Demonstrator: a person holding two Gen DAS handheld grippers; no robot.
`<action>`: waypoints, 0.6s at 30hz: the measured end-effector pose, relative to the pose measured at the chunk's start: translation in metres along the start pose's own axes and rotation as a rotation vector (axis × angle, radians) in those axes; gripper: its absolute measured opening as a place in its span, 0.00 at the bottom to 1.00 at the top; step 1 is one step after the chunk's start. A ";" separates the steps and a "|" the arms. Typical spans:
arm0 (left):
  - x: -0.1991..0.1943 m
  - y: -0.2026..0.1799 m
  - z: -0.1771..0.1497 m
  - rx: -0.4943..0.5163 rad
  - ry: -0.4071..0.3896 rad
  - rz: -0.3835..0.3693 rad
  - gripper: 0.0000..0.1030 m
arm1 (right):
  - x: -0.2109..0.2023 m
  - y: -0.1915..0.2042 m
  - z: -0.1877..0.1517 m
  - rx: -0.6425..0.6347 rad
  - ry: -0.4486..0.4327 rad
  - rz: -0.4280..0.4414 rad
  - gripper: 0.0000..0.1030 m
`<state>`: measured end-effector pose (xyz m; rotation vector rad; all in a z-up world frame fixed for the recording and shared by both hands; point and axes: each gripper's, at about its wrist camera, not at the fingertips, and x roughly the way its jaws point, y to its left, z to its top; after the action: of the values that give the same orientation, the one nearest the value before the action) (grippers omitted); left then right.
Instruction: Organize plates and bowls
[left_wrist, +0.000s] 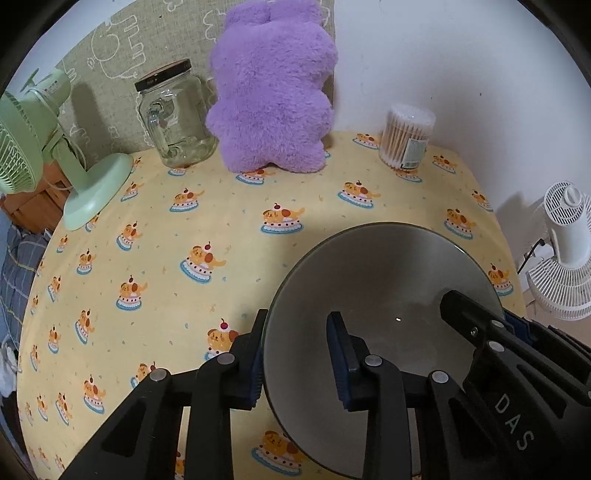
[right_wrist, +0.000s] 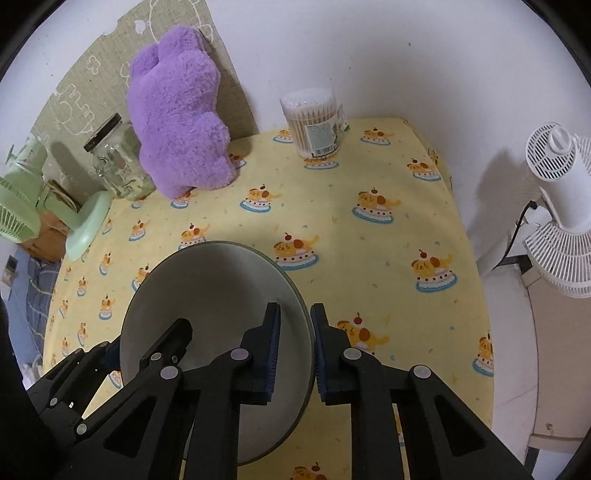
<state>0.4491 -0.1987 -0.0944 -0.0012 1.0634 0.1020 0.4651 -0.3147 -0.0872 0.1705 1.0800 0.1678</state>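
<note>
left gripper (left_wrist: 295, 358) clamped on bowl (left_wrist: 369, 288) rim | right gripper (right_wrist: 295, 350) likewise | "DAS" on its body

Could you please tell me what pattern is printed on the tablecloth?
The tablecloth is pale yellow, printed with orange puppies on cherry-topped cakes; the left wrist view shows it best.
</note>
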 end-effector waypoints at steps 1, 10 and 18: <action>-0.001 0.000 0.000 0.003 0.000 0.000 0.29 | 0.000 0.001 0.000 -0.002 0.001 -0.006 0.19; -0.010 -0.006 -0.010 0.017 0.039 -0.028 0.29 | -0.011 -0.002 -0.009 -0.003 0.019 -0.054 0.20; -0.035 -0.011 -0.021 0.027 0.029 -0.061 0.29 | -0.038 -0.009 -0.021 0.029 0.021 -0.075 0.20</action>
<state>0.4149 -0.2137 -0.0750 -0.0104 1.0929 0.0325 0.4293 -0.3308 -0.0664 0.1541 1.1087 0.0864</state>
